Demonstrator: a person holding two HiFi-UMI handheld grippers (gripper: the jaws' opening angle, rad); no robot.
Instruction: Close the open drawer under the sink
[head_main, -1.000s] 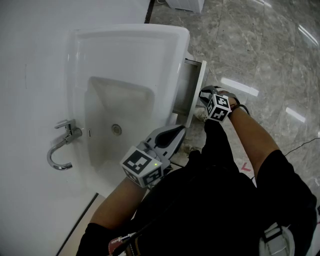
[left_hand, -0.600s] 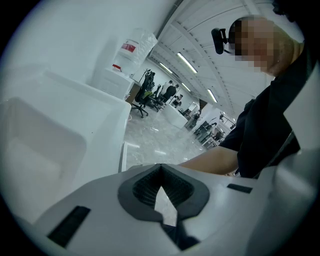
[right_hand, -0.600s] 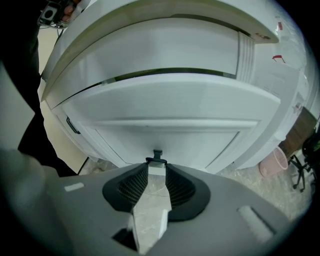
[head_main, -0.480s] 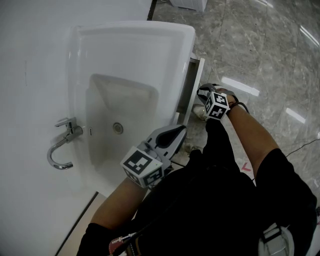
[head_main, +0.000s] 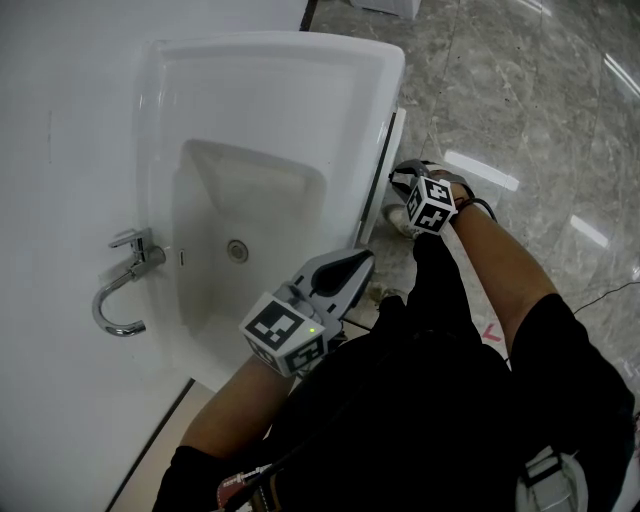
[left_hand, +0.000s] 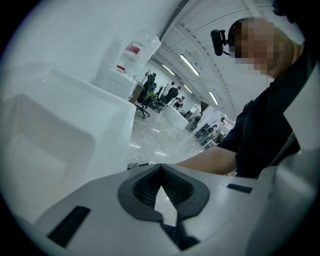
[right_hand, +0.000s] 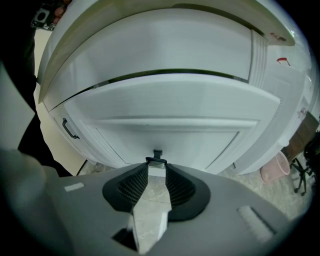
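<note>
The white drawer under the white sink shows only as a narrow strip past the basin's right edge. In the right gripper view its front fills the frame, with a thin dark gap above it. My right gripper is shut on the small black drawer handle, which spans the gap between the fingertips. In the head view that gripper is beside the drawer front. My left gripper hangs by the basin's near edge, its jaws shut with nothing between them.
A chrome tap stands on the sink's left rim. A cabinet door with a black handle is left of the drawer. A pink bin stands on the marble floor. The person's shoe is below the drawer.
The drawer has slid in under the sink, from well open to almost flush. My right gripper moved with it toward the cabinet. The left gripper stayed where it was.
</note>
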